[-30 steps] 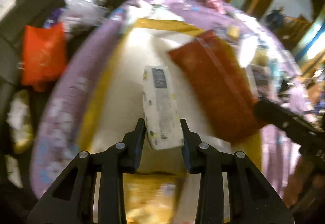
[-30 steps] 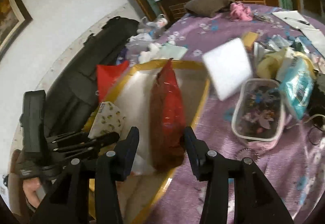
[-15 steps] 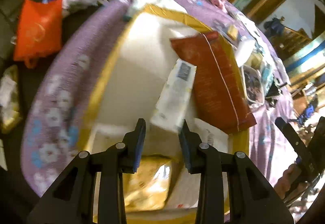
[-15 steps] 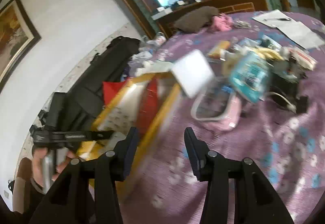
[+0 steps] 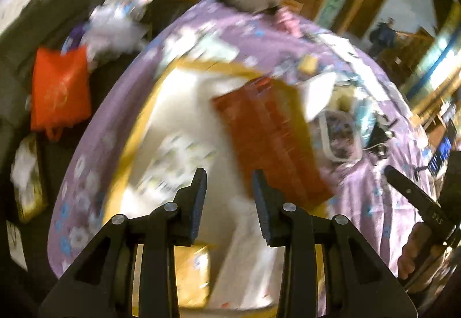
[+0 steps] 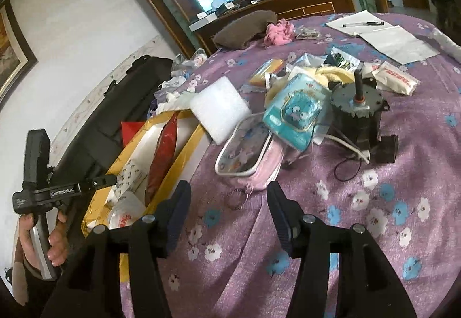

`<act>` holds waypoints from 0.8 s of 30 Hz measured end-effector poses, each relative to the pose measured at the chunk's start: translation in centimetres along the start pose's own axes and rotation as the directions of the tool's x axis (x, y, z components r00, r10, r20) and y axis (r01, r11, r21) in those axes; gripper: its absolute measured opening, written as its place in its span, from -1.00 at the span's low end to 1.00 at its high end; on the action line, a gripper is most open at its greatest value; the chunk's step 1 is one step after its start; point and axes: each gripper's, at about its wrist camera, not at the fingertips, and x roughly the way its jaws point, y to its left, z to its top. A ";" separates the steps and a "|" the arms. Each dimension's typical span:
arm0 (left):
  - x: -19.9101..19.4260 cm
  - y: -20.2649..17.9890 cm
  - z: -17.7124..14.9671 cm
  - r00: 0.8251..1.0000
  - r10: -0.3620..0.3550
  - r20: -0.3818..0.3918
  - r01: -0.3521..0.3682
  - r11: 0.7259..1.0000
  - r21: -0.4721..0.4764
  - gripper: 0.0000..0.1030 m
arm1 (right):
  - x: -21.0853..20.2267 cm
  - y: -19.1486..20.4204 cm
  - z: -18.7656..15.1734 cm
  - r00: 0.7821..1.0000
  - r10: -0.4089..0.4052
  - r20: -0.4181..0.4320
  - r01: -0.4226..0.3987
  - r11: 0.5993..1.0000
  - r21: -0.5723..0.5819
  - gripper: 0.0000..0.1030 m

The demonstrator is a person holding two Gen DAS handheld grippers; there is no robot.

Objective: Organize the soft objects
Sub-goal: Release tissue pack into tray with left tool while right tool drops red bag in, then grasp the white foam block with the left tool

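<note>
The left gripper (image 5: pixel 227 197) is held above the yellow-rimmed box (image 5: pixel 135 128) with its jaws parted and nothing between them; the view beneath it is blurred; a patterned white pack (image 5: pixel 175 156) is seen lying in the box just beyond the left finger, and a red packet (image 5: pixel 268 133) lies along the box's right side. In the right wrist view the same gripper (image 6: pixel 95 182) is seen gripped by a hand (image 6: pixel 43 243) at the box's near end; the patterned white pack (image 6: pixel 129 174) and the red packet (image 6: pixel 164 156) are seen inside the yellow-rimmed box (image 6: pixel 184 156).

The right gripper (image 6: pixel 229 211) is held over the purple flowered cloth (image 6: pixel 374 217), its jaws opening and nothing between them; just beyond the fingertips a pink-rimmed clear pouch (image 6: pixel 247 156) lies on the cloth; a white foam pad (image 6: pixel 219 110) rests tilted against the pouch and the box's edge; a blue tissue pack (image 6: pixel 296 113) leans on the pouch's far side; a black motor (image 6: pixel 357 113) stands to its right; a brown cushion (image 6: pixel 245 28) and a pink cloth (image 6: pixel 279 31) lie at the far edge.
</note>
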 end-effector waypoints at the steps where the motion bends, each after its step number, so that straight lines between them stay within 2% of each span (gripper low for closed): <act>1: 0.1 -1.4 0.6 1.000 -0.018 0.017 0.018 0.999 0.037 -0.37 | 0.1 -0.2 0.4 1.000 0.005 0.001 -0.005 1.000 0.009 0.06; 4: 1.3 -4.7 2.6 0.998 -0.069 0.009 0.068 0.991 0.115 -0.37 | 0.6 -0.6 1.5 1.000 -0.005 0.000 0.005 1.000 0.013 0.06; 6: 2.3 -6.5 4.0 0.997 -0.073 0.003 0.071 0.985 0.158 -0.37 | 1.0 -0.9 2.1 1.000 -0.015 0.010 0.015 1.000 0.010 0.06; 8: 3.9 -8.4 5.8 0.998 -0.063 0.012 0.059 0.975 0.214 -0.37 | 1.8 -1.3 2.5 1.000 -0.014 0.020 0.013 1.000 0.002 0.06; 11: 6.6 -9.7 8.1 0.998 -0.059 -0.018 0.061 0.968 0.243 -0.37 | 2.8 -2.4 2.5 0.999 0.022 0.041 -0.023 0.999 0.029 0.06; 13: 8.3 -10.3 9.4 0.999 -0.031 -0.019 0.035 0.966 0.258 -0.37 | 3.1 -3.2 2.4 0.997 0.053 0.048 -0.056 0.997 0.054 0.06; 16: 10.4 -11.5 10.8 1.000 0.008 -0.021 -0.001 0.953 0.301 -0.37 | 2.9 -3.7 2.2 0.997 0.046 0.062 -0.051 0.996 0.073 0.06; 19: 12.6 -12.0 11.6 0.997 0.008 -0.076 0.015 0.954 0.299 -0.37 | 2.8 -3.2 2.1 0.997 0.042 0.067 -0.046 0.997 0.057 0.05; 22: 13.3 -12.3 11.5 0.997 0.013 -0.078 0.009 0.960 0.280 -0.37 | 2.8 -3.0 1.9 0.998 0.010 0.061 -0.013 0.999 0.045 0.06; 24: 13.1 -12.5 11.4 0.997 0.000 -0.075 0.020 0.963 0.270 -0.37 | 3.2 -3.3 1.9 0.999 0.024 0.037 -0.026 0.998 0.065 0.06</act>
